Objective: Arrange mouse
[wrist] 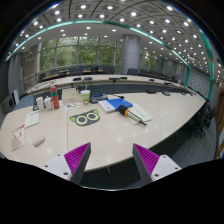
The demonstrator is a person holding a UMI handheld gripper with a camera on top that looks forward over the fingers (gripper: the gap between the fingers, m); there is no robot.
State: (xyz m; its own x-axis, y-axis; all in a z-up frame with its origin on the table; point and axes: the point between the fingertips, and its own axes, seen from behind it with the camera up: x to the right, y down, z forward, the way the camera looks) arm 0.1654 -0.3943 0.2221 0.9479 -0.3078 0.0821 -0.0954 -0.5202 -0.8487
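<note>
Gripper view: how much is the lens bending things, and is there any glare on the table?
Gripper view: strong fisheye, so the table edge and the ceiling light rows bow into curves; the pale tabletop reflects the overhead lights softly, with no harsh glare; the windows are bright but not blown out; small items mid-table are too tiny to identify; the tool is open, its fingers sharp and empty.

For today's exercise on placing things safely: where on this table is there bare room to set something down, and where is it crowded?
Bare tabletop lies just ahead of the open gripper, between its fingers and the green-ringed object. More bare room lies beyond the right finger. It is crowded farther back: bottles and the blue item cluster there, and papers lie near the left finger's side.
</note>
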